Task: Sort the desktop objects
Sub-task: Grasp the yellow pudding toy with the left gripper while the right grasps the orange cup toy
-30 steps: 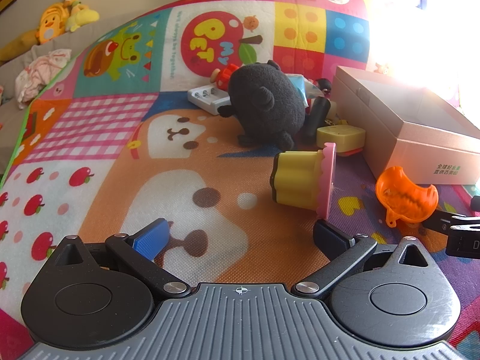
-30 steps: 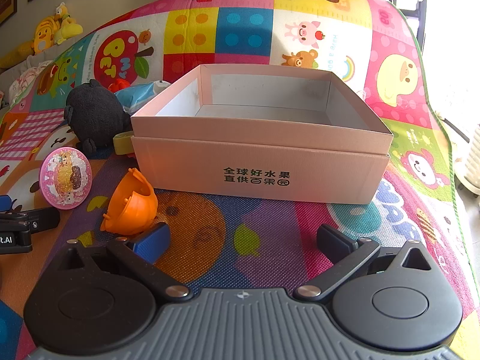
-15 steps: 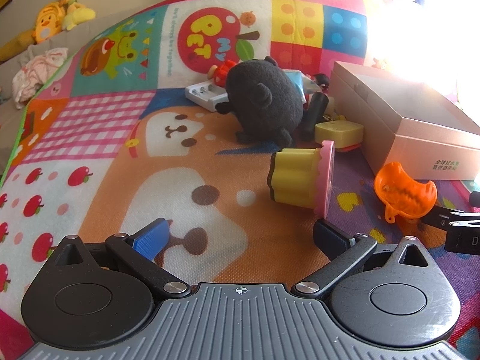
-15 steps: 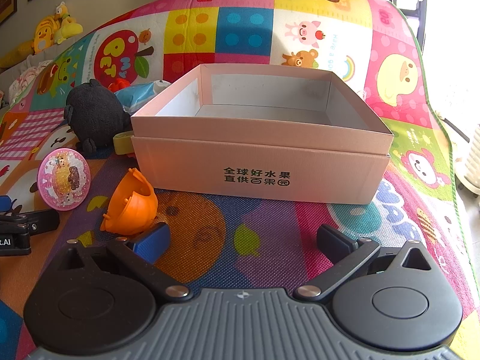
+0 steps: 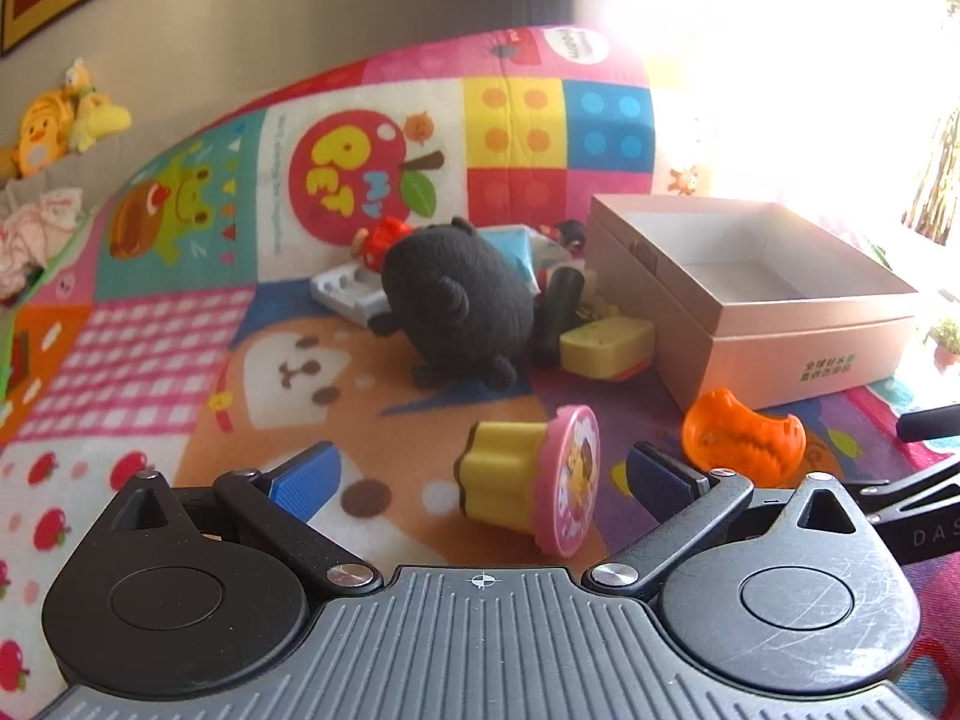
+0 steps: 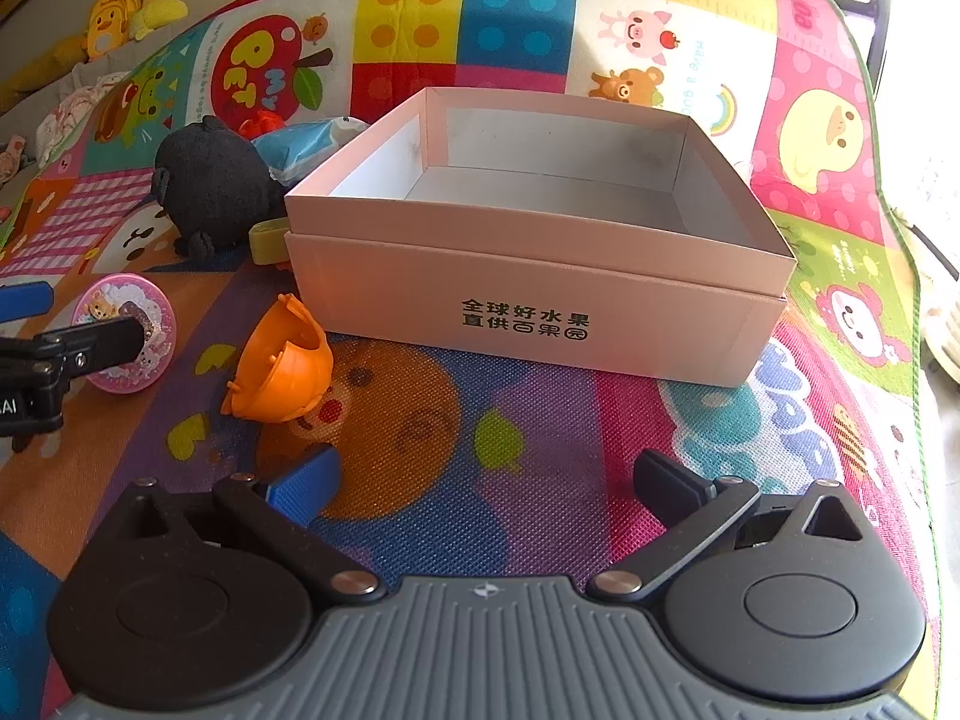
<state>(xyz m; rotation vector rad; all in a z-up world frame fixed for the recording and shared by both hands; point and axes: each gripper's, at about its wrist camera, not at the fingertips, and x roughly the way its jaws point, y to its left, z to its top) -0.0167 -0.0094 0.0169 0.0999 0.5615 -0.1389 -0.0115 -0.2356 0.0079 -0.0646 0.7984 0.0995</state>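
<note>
A yellow pudding cup with a pink lid [image 5: 528, 483] lies on its side between the fingers of my open left gripper [image 5: 480, 477]; its lid also shows in the right wrist view [image 6: 123, 330]. An orange half-shell toy [image 5: 741, 435] [image 6: 282, 363] lies beside the pink open box [image 5: 780, 333] [image 6: 540, 294], which is empty. A black plush [image 5: 459, 306] [image 6: 210, 183] sits behind, with a yellow block [image 5: 606, 345] beside it. My right gripper [image 6: 483, 480] is open and empty over the mat in front of the box.
A white tray [image 5: 348, 294], a red toy [image 5: 384, 240], a blue packet [image 6: 306, 141] and a black cylinder [image 5: 558, 312] lie around the plush. The colourful play mat [image 5: 180, 330] covers the surface. Plush toys [image 5: 66, 114] lie at the far left.
My left gripper has moved forward and tilted up, so the pudding cup now lies between its fingers. The right gripper has risen slightly. Both stay open.
</note>
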